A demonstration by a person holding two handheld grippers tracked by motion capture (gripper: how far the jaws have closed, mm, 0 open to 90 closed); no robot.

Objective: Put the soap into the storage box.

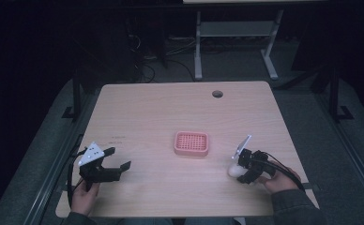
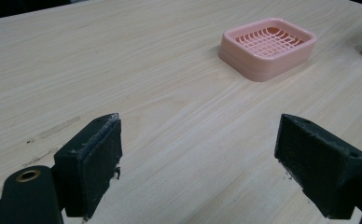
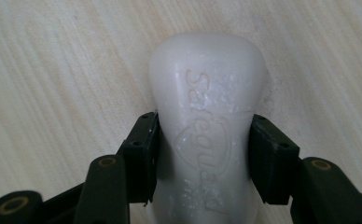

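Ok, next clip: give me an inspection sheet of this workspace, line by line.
Surface: light wooden table, faint dark marks near the left side, round hole at the far edge.
Job's things: pink soap dish mid-table, empty; white soap bar with embossed lettering.
Clutter: nothing seen.
Grippers: left hand-held gripper open, holding nothing; right hand-held gripper shut on the soap bar's sides.
Cables: black cable trailing from the right hand-held gripper.
Surroundings: dark room, grey desk frame beyond the table.
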